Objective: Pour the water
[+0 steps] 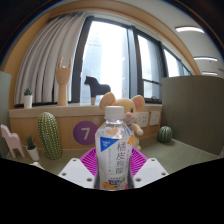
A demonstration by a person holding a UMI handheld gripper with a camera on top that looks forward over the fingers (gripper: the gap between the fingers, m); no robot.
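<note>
gripper view: i see my gripper (pixel 113 170) pinching a clear water bottle (pixel 113 148), its pink pads (pixel 134 163) pressed against both sides of the blue-and-white label. the bottle stands upright between the fingers, white cap (pixel 114 111) on top. beyond it on the bench (pixel 185 152) sit a plush mouse (pixel 133 108), a purple ball marked 7 (pixel 86 131), a green cactus (pixel 49 135) and a smaller round cactus (pixel 165 133). a dark horse figure (pixel 96 88) stands on the windowsill.
</note>
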